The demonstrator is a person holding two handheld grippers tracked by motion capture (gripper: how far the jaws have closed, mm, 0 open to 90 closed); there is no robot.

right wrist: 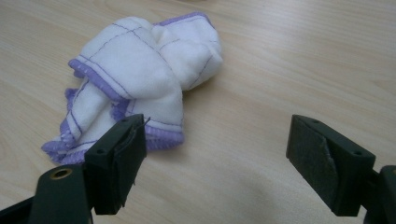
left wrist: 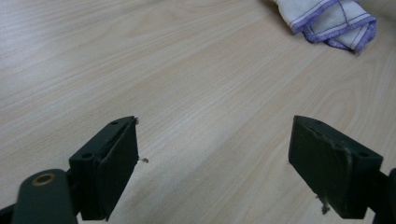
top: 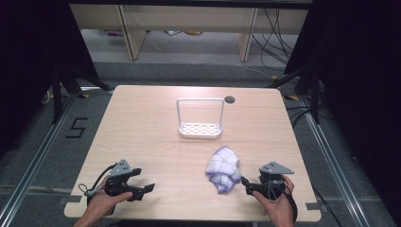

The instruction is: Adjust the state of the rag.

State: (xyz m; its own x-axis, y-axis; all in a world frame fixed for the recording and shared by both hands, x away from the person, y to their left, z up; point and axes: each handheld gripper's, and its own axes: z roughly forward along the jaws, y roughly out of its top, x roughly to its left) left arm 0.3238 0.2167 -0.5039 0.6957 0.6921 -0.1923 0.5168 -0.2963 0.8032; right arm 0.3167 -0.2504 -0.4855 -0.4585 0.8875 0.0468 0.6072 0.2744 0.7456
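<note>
A crumpled white cloth with purple edging (top: 223, 168) lies on the wooden table, right of centre near the front. My right gripper (top: 247, 185) rests just right of it, jaws wide apart and empty; in the right gripper view the cloth (right wrist: 140, 79) lies close ahead, partly behind the left jaw, not between the pads. My left gripper (top: 144, 179) sits at the front left, open and empty, pointing right across bare wood. In the left gripper view the cloth (left wrist: 334, 21) shows far off at the top right.
A white wire rack with a perforated base (top: 200, 128) stands at the table's middle, toward the back. A round cable hole (top: 230, 100) sits behind it. The table's front edge (top: 189, 218) runs just below both hands.
</note>
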